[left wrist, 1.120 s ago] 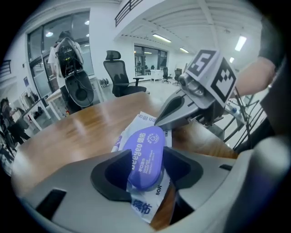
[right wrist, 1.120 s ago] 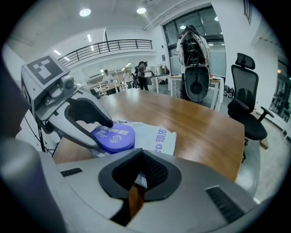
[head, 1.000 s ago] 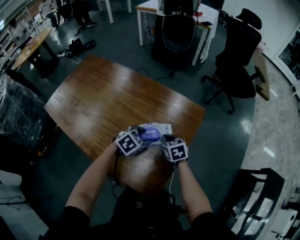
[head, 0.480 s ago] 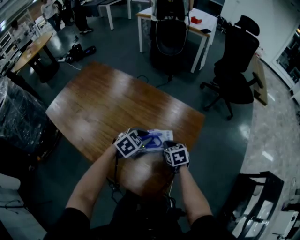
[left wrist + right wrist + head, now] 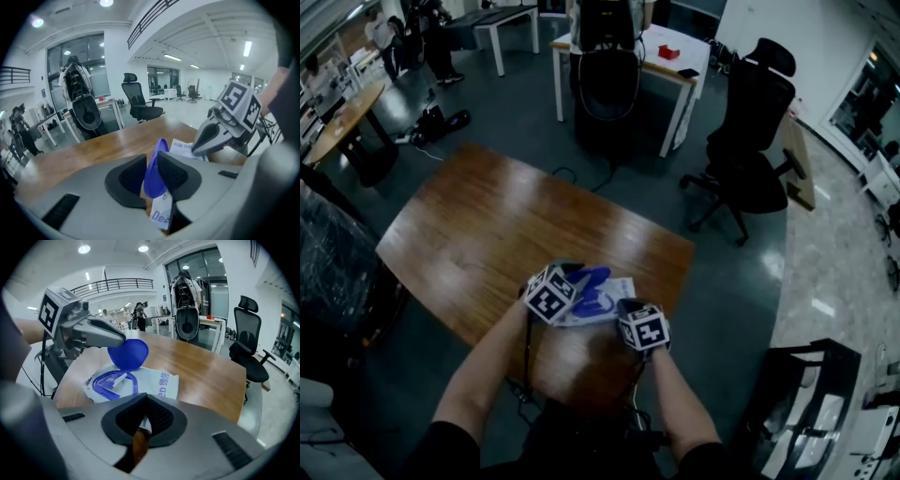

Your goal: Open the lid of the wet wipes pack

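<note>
The lid [image 5: 128, 352] stands up off the wet wipes pack [image 5: 157, 383], clamped in left gripper [image 5: 151, 164] jaws; right gripper [image 5: 143, 416] jaws pinch the pack's near edge.

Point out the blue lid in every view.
Head view: lid, lower centre, raised over the pack.
Left gripper view: lid, bottom centre, pinched between the jaws.
Right gripper view: lid, left of centre, above the pack.
Shared landmark: the wooden table.
</note>
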